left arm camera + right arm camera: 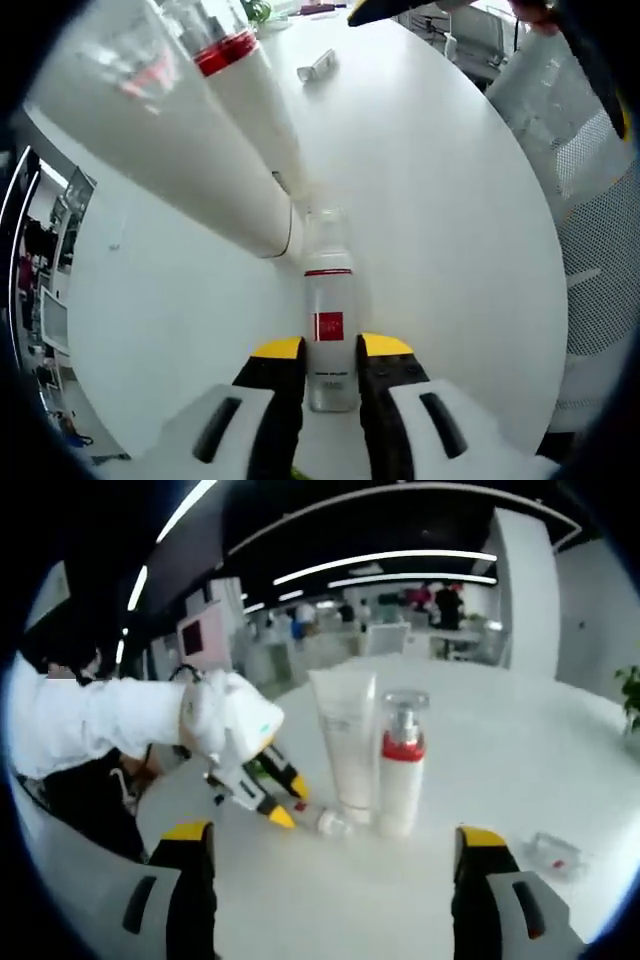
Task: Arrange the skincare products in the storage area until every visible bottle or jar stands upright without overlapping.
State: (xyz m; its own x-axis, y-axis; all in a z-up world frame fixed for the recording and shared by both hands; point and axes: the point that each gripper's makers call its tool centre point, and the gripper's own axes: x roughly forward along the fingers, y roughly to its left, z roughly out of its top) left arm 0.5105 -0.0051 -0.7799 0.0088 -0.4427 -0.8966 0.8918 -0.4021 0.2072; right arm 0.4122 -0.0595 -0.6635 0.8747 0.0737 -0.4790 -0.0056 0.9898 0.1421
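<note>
White desk (440, 200) carrying everything. Left gripper view: tube (150, 110) and pump bottle (250, 90) cut off at the upper edge, labels blurred. Small clear bottle (329, 310) lying flat beside their bases, lower end pinched in the left claw (331, 365). Right gripper view: white-gloved hand (225, 720) reaching in low from the left, arm outstretched. Right claw (335, 845) spread wide, hovering apart from the upright tube and pump bottle. Small packet (555, 855) to the right, hard to identify.

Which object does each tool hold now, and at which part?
Left tool grips the lying clear bottle at its base end. Right tool holds nothing.
</note>
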